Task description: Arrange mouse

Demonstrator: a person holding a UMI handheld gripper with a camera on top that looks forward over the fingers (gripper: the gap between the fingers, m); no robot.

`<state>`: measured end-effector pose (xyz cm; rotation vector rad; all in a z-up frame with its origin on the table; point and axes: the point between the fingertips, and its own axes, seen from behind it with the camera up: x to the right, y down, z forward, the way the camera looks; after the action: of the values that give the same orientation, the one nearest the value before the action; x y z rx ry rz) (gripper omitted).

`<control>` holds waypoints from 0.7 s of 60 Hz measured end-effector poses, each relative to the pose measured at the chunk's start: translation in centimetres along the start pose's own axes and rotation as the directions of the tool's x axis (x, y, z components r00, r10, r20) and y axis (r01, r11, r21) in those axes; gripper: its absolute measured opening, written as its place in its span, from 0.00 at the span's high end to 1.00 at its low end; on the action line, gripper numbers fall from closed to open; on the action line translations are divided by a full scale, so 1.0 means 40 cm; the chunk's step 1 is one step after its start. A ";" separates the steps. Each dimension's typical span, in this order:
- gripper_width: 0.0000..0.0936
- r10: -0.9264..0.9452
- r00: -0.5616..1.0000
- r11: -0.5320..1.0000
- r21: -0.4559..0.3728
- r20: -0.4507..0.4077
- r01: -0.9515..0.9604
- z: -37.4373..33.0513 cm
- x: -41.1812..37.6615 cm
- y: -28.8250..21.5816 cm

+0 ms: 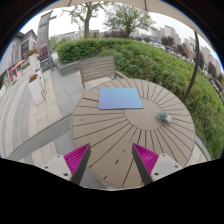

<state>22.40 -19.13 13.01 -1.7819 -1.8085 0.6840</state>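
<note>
A small grey mouse (164, 118) lies on the right side of a round slatted wooden table (110, 135). A light blue mouse mat (121, 97) lies flat at the far side of the table. My gripper (112, 160) is above the table's near part, well short of both. Its two fingers with magenta pads (77, 157) stand wide apart with nothing between them but the table's slats.
A wooden chair (97, 70) stands behind the table at the far left. A green hedge (150, 60) runs along the right. Paved ground (30, 110) lies to the left, with a white object (37, 90) on it.
</note>
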 end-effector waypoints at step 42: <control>0.09 0.224 0.937 0.972 0.134 -0.267 -0.194 0.146 0.636 0.061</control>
<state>20.02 6.31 7.22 -1.9087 -1.3851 0.5616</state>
